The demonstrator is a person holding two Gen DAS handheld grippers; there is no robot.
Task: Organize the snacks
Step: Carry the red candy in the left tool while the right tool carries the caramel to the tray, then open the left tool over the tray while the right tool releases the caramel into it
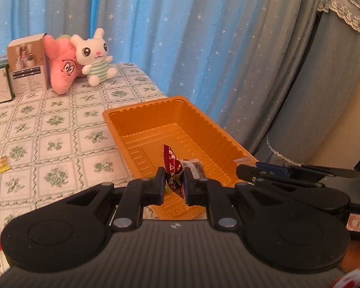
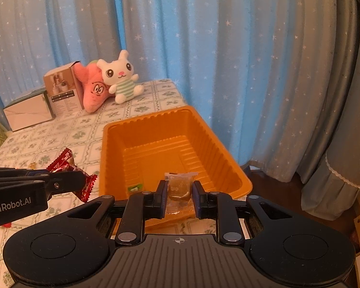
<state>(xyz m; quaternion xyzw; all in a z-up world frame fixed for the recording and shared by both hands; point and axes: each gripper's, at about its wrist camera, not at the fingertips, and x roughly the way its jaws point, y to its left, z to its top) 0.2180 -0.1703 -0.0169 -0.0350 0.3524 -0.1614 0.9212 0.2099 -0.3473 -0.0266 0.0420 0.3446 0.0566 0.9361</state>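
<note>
An orange plastic tray [image 1: 141,114] [image 2: 228,158] sits at the table's right edge. My left gripper [image 1: 174,183] is shut on a dark red snack packet [image 1: 172,165] over the tray's near end. That packet [image 2: 67,165] and the left gripper's fingers [image 2: 67,182] show at the left of the right wrist view. My right gripper [image 2: 180,193] is shut on a clear-wrapped brownish snack [image 2: 180,183], also above the tray's near end. The right gripper's fingers [image 1: 256,171] reach in from the right in the left wrist view. A small green-and-white packet [image 2: 135,187] lies in the tray.
A pink plush [image 1: 62,66], a white bunny plush [image 1: 94,55] and two boxes [image 1: 27,64] stand at the table's far side. More snack packets [image 1: 3,164] lie at the left edge of the floral tablecloth [image 1: 60,124]. Blue star curtains [image 1: 204,36] hang behind.
</note>
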